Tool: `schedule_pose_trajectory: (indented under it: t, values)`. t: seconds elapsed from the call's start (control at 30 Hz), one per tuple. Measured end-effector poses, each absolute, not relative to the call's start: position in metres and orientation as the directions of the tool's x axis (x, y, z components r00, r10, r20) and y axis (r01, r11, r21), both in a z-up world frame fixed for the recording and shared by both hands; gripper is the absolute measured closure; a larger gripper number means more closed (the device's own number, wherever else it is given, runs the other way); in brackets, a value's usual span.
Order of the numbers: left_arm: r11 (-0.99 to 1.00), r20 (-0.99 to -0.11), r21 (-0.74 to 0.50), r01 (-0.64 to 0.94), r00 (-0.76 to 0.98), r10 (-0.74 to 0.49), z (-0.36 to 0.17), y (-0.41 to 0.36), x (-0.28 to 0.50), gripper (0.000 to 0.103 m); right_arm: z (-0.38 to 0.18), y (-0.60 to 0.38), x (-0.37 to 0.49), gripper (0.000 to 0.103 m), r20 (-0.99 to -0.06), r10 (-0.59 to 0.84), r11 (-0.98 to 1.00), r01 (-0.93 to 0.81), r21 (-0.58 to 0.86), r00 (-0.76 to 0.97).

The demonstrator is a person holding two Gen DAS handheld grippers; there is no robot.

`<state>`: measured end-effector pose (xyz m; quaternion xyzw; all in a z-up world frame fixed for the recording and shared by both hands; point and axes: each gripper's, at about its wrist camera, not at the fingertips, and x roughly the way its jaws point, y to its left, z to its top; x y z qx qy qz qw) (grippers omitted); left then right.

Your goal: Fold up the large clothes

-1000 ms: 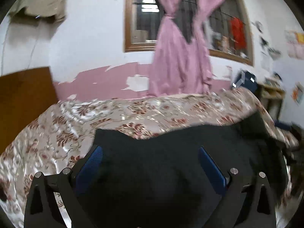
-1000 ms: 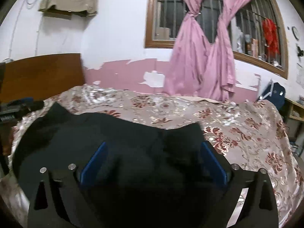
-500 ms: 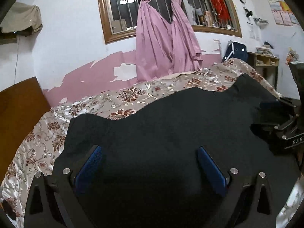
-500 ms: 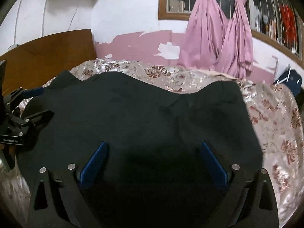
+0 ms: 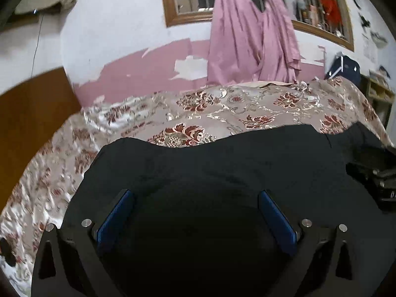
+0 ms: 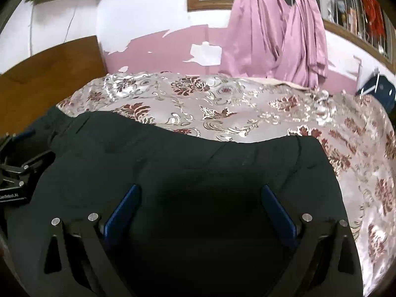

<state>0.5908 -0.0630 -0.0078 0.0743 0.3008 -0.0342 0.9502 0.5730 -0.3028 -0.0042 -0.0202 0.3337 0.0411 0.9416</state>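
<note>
A large black garment (image 5: 222, 173) lies spread on the bed, wide side toward me; it also shows in the right wrist view (image 6: 198, 168). My left gripper (image 5: 195, 212) hovers over its left part with jaws wide open and blue pads (image 5: 116, 212) apart, nothing between them. My right gripper (image 6: 200, 208) hovers over its right part, also wide open with blue pads (image 6: 277, 210) apart. Each gripper shows at the edge of the other's view: the right one (image 5: 378, 180) and the left one (image 6: 14, 170).
The bed has a shiny floral bedspread (image 5: 222, 109) reaching the far wall. A brown wooden headboard (image 6: 49, 74) stands at the left. Pink curtains (image 5: 252, 37) hang at a barred window. A dark bag (image 5: 344, 69) and shelf stand at the right.
Both grippers have tilted and pulled back, so the garment fills less of the view and more bedspread shows beyond it. Both jaws stay open.
</note>
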Motion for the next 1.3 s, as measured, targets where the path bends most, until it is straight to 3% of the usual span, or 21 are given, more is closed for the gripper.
schedule_pose_trajectory:
  t: [0.2,0.53,0.8,1.3]
  values:
    - [0.987,-0.65,0.099,0.127,0.759,-0.032,-0.019,-0.06,0.617,0.0,-0.013,-0.309,0.59,0.007,-0.659,0.066,0.997,-0.082,0.006,0.749]
    - [0.979,-0.722,-0.102,0.179,0.663,-0.197,-0.035,-0.034,0.651,0.0,-0.031,-0.32,0.612,0.005,-0.713,0.127,0.992,-0.108,0.072,0.69]
    - [0.957,-0.697,-0.228,0.178,0.657,-0.288,-0.048,-0.023,0.663,0.0,-0.045,-0.326,0.621,0.001,-0.72,0.207,0.978,-0.123,0.168,0.663]
    - [0.956,-0.676,-0.245,0.164,0.678,-0.29,-0.058,-0.021,0.664,0.0,-0.059,-0.327,0.624,0.001,-0.695,0.218,0.974,-0.106,0.2,0.685]
